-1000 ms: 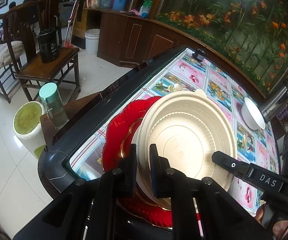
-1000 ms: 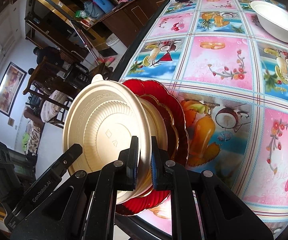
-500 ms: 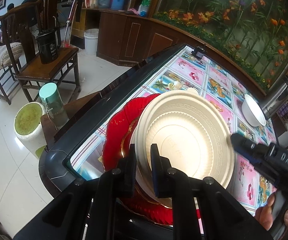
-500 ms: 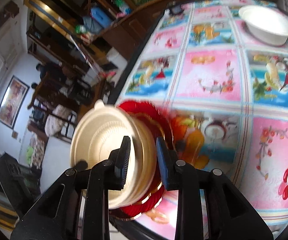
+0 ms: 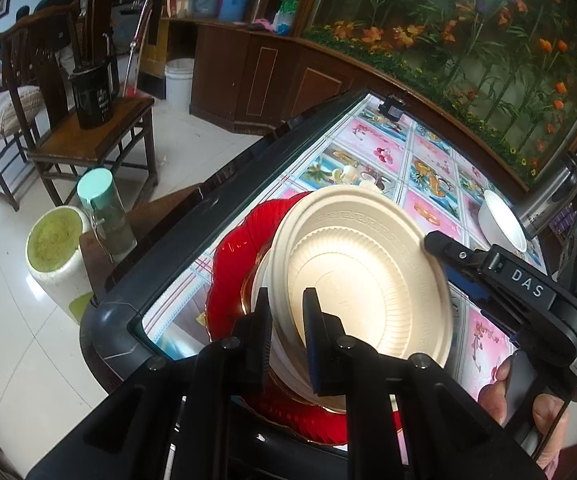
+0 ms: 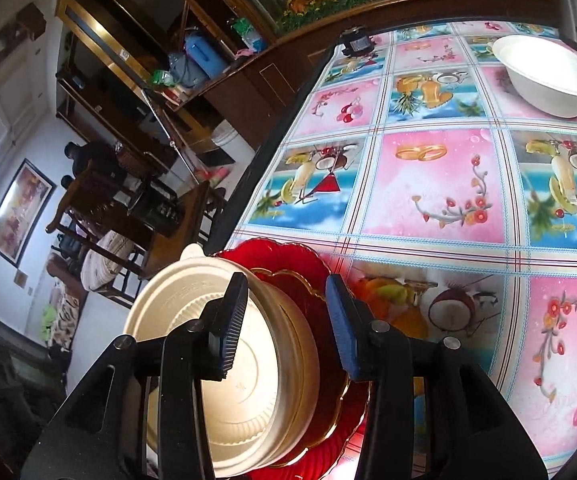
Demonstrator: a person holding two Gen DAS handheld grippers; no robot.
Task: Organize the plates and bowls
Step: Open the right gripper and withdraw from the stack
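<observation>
Jaws first: through the left wrist camera we see our left gripper [image 5: 286,332] clenched on the near rim of the cream bowl [image 5: 372,280], one finger behind the rim and one in front of it. That bowl is tilted up on edge, its ribbed underside facing us, and it sits nested with other cream pieces on the red plate [image 5: 236,264]. The red plate lies on the worktop [image 5: 368,160] at its near corner, by the dark edge. From the right of the cream bowl, the other gripper [image 5: 432,242] reaches in, its tip just at the bowl's far rim. Well beyond the red plate, a white bowl [image 5: 502,224] stands beside a steel flask [image 5: 548,196].

Through the right wrist camera, our right gripper [image 6: 284,320] has its jaws released, spread wide on either side of the cream bowl [image 6: 248,392] rim without touching it that we can tell. The red plate [image 6: 308,280] lies beneath and behind the cream bowl. Far across the worktop [image 6: 440,184] from the red plate sits the white bowl [image 6: 544,76].
</observation>
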